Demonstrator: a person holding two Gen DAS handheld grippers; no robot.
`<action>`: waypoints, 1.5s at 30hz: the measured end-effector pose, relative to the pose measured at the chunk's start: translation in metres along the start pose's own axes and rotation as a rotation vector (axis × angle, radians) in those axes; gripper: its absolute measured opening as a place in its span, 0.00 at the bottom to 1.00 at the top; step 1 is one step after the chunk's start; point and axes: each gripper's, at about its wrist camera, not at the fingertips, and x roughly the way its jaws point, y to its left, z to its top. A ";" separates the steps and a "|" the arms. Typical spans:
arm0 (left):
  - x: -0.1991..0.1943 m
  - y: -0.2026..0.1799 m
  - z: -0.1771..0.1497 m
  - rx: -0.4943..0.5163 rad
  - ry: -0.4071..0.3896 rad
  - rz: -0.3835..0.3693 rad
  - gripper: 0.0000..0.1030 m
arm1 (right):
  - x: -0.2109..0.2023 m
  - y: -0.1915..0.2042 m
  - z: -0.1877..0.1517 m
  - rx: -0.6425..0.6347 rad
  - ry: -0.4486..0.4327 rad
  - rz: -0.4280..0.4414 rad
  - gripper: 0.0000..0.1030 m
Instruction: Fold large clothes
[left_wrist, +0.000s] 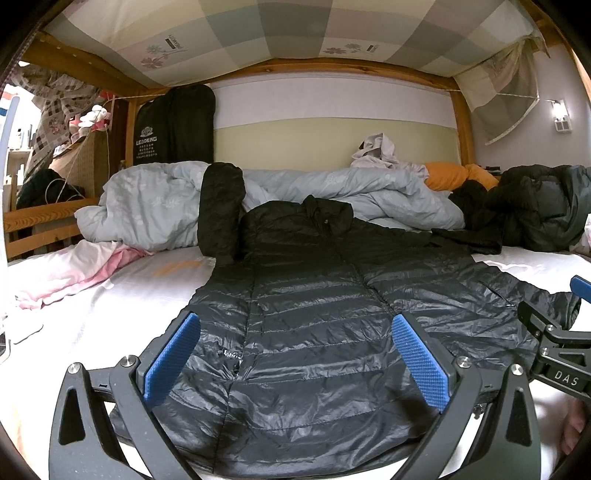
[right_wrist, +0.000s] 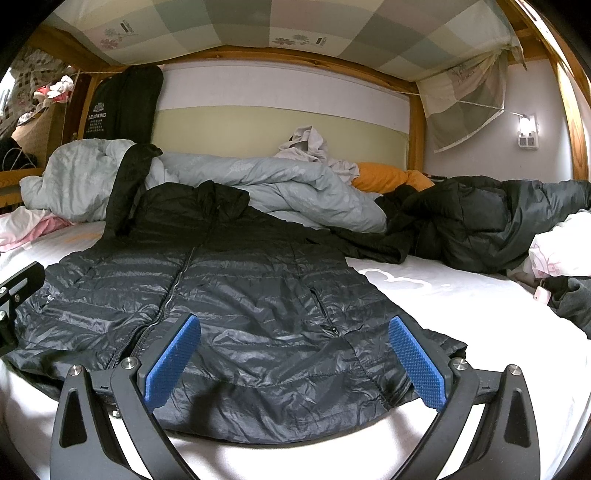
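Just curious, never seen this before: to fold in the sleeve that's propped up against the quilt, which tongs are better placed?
Probably the left tongs. They hang open over the jacket half that bears the raised sleeve; the right tongs hang over the other half.

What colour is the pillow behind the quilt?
Orange. The pillow shows best in the right wrist view, past the grey quilt.

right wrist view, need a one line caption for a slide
Open right gripper hovering over the hem of a black puffer jacket laid flat, zipped, on a white bed, quilt bunched behind.
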 end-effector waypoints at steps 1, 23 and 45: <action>0.000 0.001 0.000 0.000 0.001 -0.001 1.00 | 0.000 0.000 0.000 0.000 0.000 0.000 1.00; -0.038 0.001 -0.006 0.535 0.393 -0.076 1.00 | -0.035 -0.055 0.014 -0.455 0.289 0.094 1.00; 0.023 0.012 -0.026 0.540 0.399 0.052 0.08 | 0.051 -0.027 -0.017 -0.543 0.395 0.089 0.15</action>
